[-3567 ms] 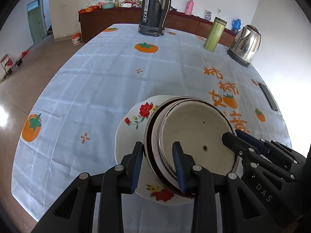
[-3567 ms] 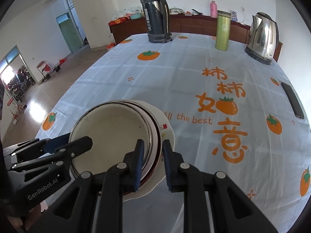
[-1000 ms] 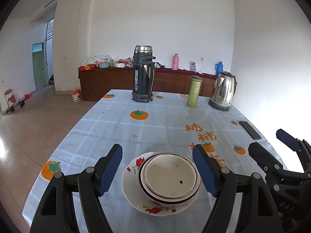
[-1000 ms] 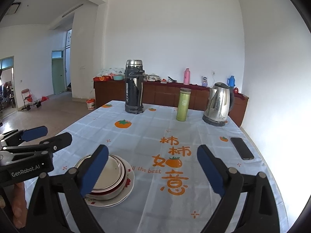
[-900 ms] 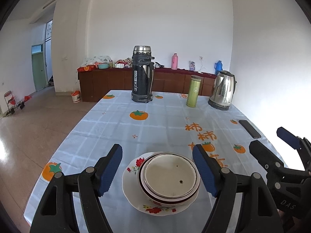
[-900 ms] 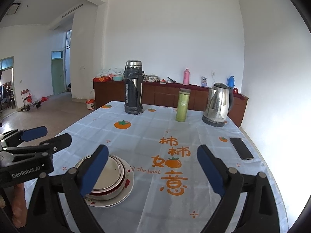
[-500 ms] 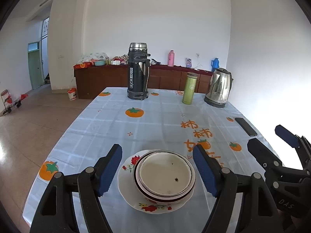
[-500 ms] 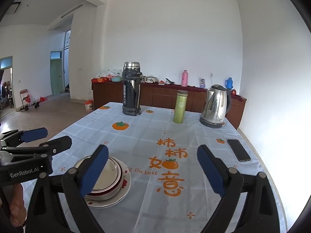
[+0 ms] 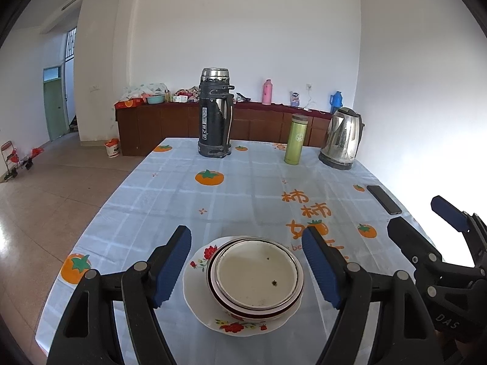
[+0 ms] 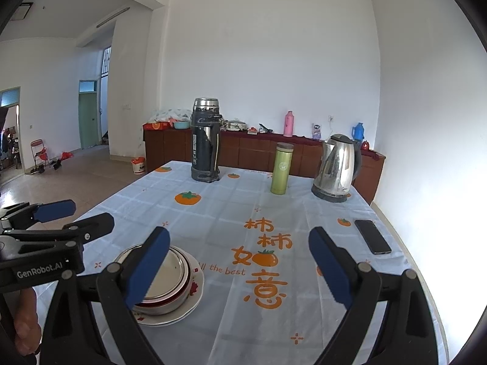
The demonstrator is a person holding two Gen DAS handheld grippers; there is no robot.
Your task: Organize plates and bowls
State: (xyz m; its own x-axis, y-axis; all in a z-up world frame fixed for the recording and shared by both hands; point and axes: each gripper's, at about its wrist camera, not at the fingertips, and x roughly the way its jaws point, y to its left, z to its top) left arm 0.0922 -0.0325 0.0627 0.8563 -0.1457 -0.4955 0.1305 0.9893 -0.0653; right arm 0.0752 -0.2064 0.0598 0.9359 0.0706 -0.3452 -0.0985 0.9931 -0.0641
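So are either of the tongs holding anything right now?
No. Left tongs and right tongs are open and empty, apart from the stacked enamel bowls.

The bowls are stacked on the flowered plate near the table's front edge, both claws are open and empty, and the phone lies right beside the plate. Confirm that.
One thing is wrong: the phone lies far off by the table's right edge, not beside the flowered plate. The right wrist view shows it. The bowls do sit stacked on that plate, and the left claw and right claw are open and empty.

Home dining room: tablecloth point(image 9: 243, 200), kettle point(image 9: 342, 140), sideboard point(image 9: 170, 124)
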